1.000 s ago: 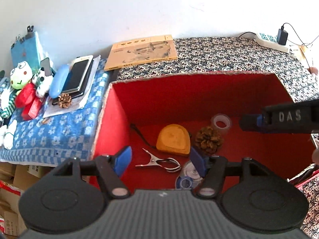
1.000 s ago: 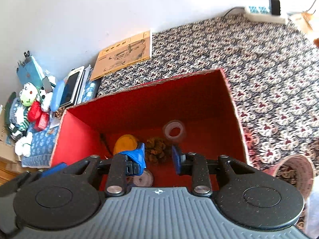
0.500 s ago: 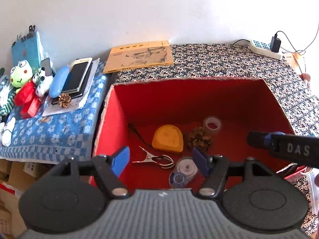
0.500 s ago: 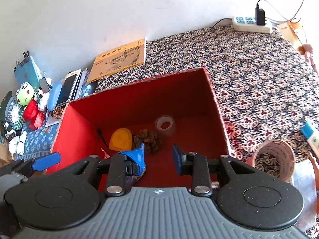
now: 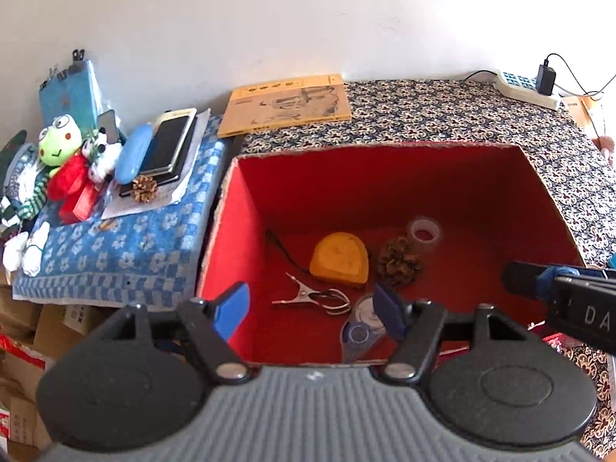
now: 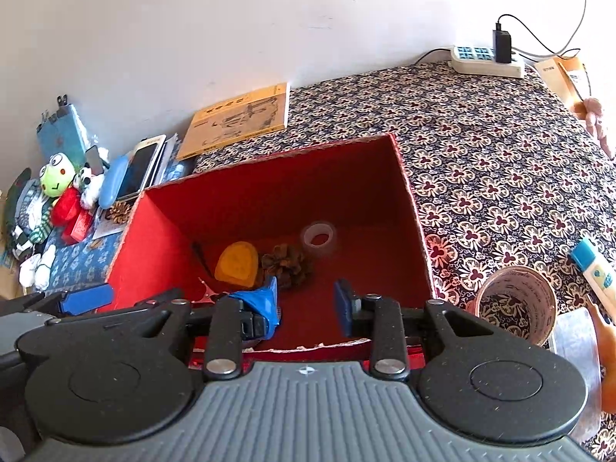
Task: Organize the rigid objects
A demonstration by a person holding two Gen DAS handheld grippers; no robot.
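Observation:
An open red box (image 5: 346, 184) stands on the flowered cloth. On its floor lie an orange tape measure (image 5: 338, 258), a pinecone (image 5: 398, 261), a clear tape roll (image 5: 423, 231), a metal clip (image 5: 315, 300) and a correction tape dispenser (image 5: 362, 327). My left gripper (image 5: 310, 312) hangs open and empty over the box's near left part. The right gripper (image 6: 306, 304) is open and empty above the near edge of the box (image 6: 269, 192), and its finger shows at the right (image 5: 539, 285). The tape measure (image 6: 236, 263), pinecone (image 6: 287, 263) and tape roll (image 6: 317, 235) show between its fingers.
A patterned tape roll (image 6: 514, 304) and a blue-white tube (image 6: 595, 269) lie right of the box. A yellow book (image 5: 285, 104) and a power strip (image 6: 485, 59) sit by the wall. Left, a blue cloth holds phones (image 5: 169, 146), a second pinecone (image 5: 144, 188) and plush toys (image 5: 59, 142).
Both grippers have drawn back and up from the box, so more of the table shows. The right gripper has sunk toward the lower right in the left wrist view. Both stay open.

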